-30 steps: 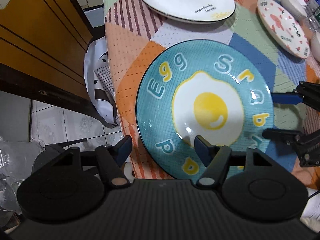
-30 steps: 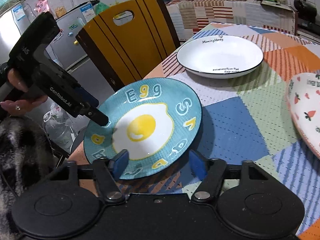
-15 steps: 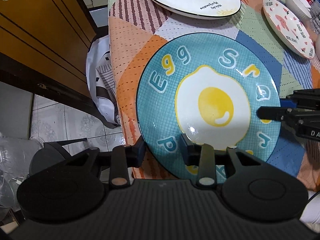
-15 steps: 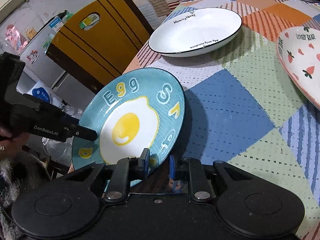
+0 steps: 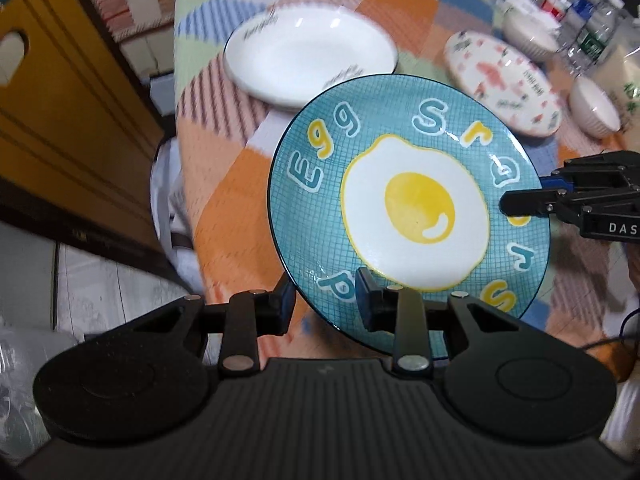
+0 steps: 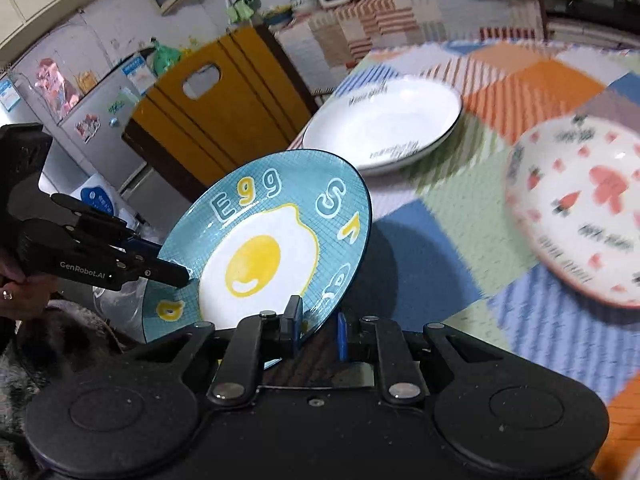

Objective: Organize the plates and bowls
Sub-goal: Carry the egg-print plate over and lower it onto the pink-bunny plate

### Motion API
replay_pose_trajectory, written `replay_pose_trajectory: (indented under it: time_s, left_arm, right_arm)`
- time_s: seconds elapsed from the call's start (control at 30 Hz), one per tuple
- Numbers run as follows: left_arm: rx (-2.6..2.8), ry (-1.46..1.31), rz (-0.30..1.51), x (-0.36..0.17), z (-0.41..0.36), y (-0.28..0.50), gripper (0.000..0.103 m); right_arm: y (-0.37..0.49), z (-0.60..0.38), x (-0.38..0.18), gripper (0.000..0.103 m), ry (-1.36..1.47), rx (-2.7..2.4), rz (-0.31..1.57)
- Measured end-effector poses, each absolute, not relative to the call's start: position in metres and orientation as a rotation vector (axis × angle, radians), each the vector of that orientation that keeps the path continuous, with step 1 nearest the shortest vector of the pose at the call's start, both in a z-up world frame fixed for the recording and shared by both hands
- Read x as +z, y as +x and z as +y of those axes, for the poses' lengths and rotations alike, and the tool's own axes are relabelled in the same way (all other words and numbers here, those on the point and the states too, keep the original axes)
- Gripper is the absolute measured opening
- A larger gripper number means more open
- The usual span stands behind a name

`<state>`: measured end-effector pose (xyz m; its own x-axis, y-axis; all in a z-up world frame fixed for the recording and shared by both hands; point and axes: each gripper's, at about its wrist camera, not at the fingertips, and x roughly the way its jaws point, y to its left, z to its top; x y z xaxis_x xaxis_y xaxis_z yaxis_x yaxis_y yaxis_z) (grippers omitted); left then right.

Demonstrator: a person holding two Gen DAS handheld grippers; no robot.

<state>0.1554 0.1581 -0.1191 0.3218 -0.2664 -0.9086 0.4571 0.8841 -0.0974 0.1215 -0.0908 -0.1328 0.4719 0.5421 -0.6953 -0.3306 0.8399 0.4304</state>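
Teal "Egg" plate [image 5: 408, 216] is up off the bench [image 5: 224, 184] and tilted, pinched on its rim from two sides: left gripper [image 5: 325, 300] clamped on the near edge, right gripper [image 6: 318, 330] clamped on the opposite edge. The white plate [image 5: 308, 64] sits just behind it, looks like the obvious stacking spot. Readable writing: "GenRobot.AI" on the left gripper, "DAS" on the right.
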Motion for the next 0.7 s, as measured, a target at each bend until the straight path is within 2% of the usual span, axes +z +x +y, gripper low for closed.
replay_pose_trajectory:
  time_s: [0.37, 0.7]
  left_arm:
    - [-0.576, 0.175, 1.037, -0.077, 0.089, 0.175, 0.03]
    - [-0.68, 0.217, 0.978, -0.072, 0.01, 0.2, 0.03]
  right_arm:
    - [0.107, -0.148, -0.069, 0.022, 0.176, 0.419, 0.804]
    - [0.114, -0.22, -0.058, 0.022, 0.214, 0.286, 0.81]
